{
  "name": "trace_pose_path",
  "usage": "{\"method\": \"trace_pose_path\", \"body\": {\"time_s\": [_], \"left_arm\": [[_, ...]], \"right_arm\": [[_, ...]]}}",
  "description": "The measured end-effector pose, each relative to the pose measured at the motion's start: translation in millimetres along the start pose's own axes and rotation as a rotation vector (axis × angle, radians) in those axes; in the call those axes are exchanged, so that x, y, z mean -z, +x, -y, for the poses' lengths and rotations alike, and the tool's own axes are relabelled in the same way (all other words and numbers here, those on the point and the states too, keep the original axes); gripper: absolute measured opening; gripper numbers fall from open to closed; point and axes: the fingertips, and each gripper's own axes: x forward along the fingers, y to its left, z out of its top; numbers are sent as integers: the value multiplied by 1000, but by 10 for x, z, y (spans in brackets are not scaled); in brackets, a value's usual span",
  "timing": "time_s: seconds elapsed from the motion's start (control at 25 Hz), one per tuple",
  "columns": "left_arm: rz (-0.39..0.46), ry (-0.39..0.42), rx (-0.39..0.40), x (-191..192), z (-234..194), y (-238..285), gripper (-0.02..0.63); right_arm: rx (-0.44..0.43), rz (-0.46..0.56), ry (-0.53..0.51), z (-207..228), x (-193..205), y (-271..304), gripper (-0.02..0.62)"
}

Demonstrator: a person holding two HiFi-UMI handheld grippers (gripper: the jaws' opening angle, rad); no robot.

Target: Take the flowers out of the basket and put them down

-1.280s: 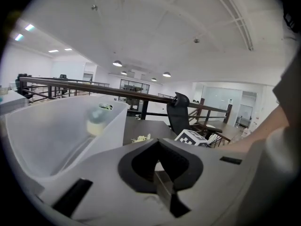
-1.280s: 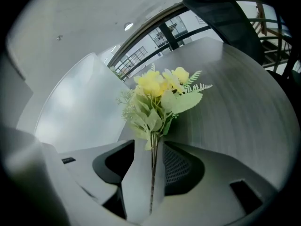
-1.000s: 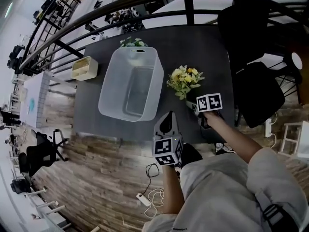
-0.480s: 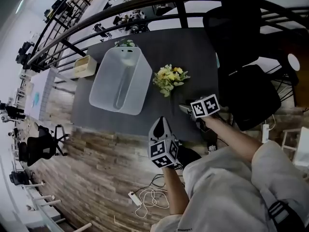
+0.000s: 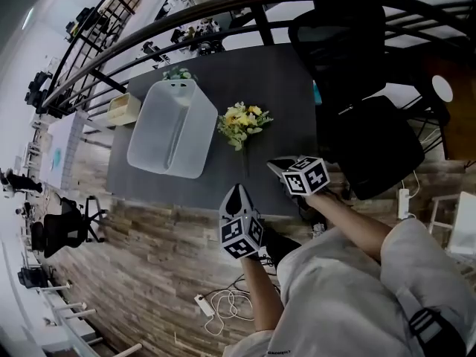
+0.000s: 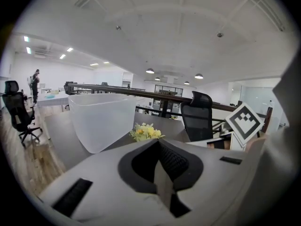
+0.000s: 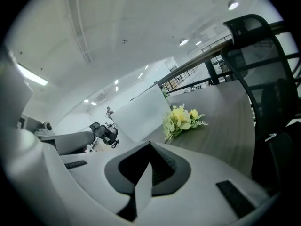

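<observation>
A bunch of yellow flowers (image 5: 242, 123) lies on the dark table (image 5: 286, 80), just right of the empty translucent white basket (image 5: 169, 129). My right gripper (image 5: 277, 165) is at the table's near edge, a short way back from the stems and touching nothing. Its jaws have just been closing with nothing between them, and they are now shut. My left gripper (image 5: 236, 193) hangs shut over the table's front edge, also empty. The left gripper view shows the flowers (image 6: 146, 132) and basket (image 6: 101, 124) ahead of it. From the right gripper view, the flowers (image 7: 181, 119) lie in front of the basket (image 7: 141, 112).
Black office chairs (image 5: 338, 39) (image 5: 379, 143) stand at the table's right side. A small beige box (image 5: 123, 108) and a green plant (image 5: 177, 74) sit at the table's far left. A dark railing (image 5: 186, 17) runs behind. Cables (image 5: 219, 303) lie on the wooden floor.
My right gripper has drawn back from the flower stems toward the table's near edge. My left gripper has dropped back a little. The flowers stay on the table.
</observation>
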Motion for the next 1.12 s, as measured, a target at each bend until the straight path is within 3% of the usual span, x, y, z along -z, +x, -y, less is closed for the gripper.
{"method": "trace_pose_path", "body": {"time_s": [0.4, 0.56, 0.8, 1.12], "left_arm": [[-5, 51, -2, 62, 244, 4, 17], [-9, 78, -35, 109, 224, -78, 17], [-2, 58, -58, 126, 179, -238, 17], [19, -25, -76, 195, 140, -336, 17]], "right_arm": [[-58, 45, 0, -209, 10, -233, -3], [-41, 25, -82, -315, 77, -184, -3], [1, 22, -209, -429, 119, -128, -3], [-23, 29, -195, -515, 246, -92, -3]]}}
